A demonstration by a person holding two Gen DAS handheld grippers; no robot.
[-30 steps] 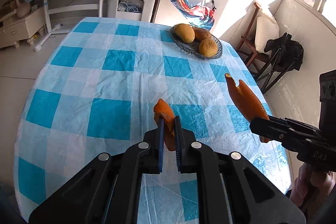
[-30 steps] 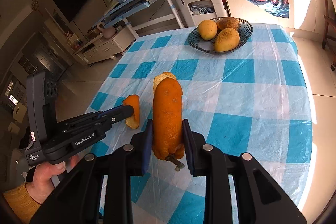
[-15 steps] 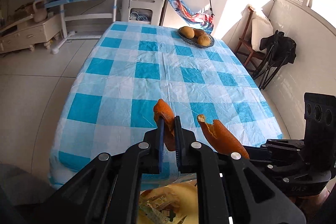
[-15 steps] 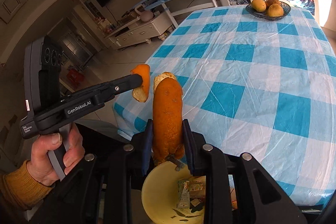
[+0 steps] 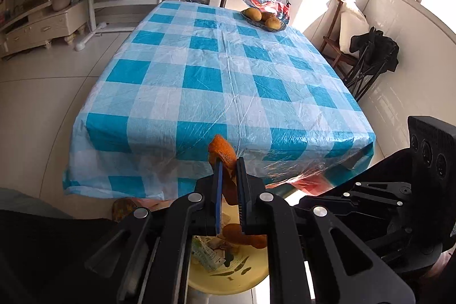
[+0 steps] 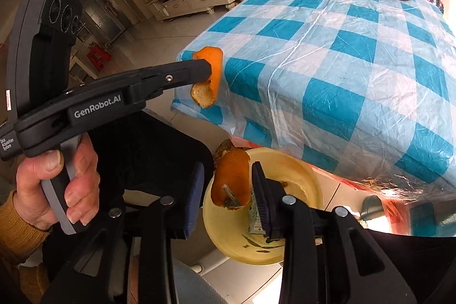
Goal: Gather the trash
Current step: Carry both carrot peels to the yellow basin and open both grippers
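My left gripper is shut on a small orange peel, held above a yellow trash bin off the table's near edge. It also shows in the right wrist view with its peel. My right gripper has opened its jaws over the yellow bin. The large orange peel sits loose between the jaws, touching the right pad and apart from the left one. A part of it shows in the left wrist view over the bin.
The table with a blue-checked cloth stands ahead, its near edge above the bin. A fruit bowl sits at its far end. Paper scraps lie in the bin. A folding chair stands right of the table.
Both grippers pulled back from the table and lowered over the yellow bin. My right gripper opened its jaws, releasing the large peel. The left one stays shut on its peel.
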